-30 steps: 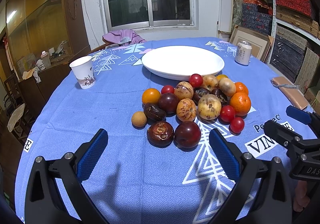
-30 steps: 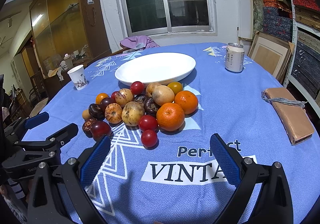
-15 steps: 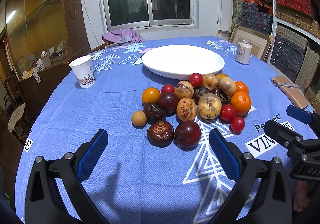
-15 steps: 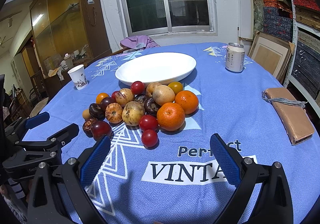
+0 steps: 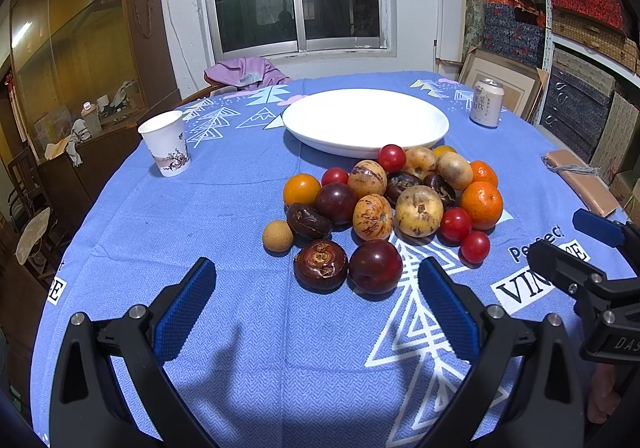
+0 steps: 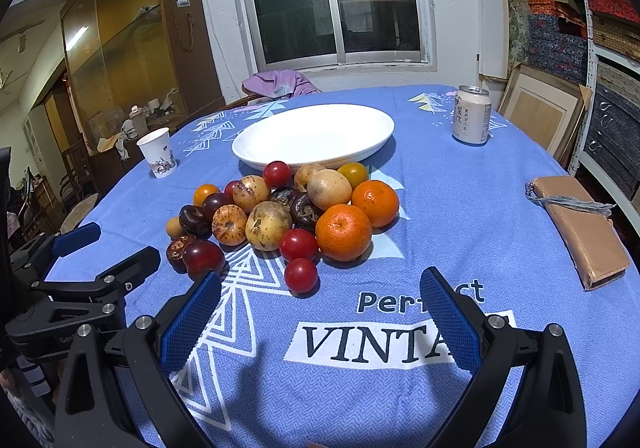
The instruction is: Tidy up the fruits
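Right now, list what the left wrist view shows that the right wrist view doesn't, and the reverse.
Only the left wrist view shows the right gripper from the side, open, at the pile's right. Only the right wrist view shows the left gripper from the side, open, and the whole "VINTA" lettering. Both share the empty white plate, fruit pile, paper cup, drink can and brown pouch.

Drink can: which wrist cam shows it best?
Right wrist view. The drink can stands larger and nearer there, right of the white plate, its open top and side print visible. The left wrist view shows the can smaller, far right, print hard to read.
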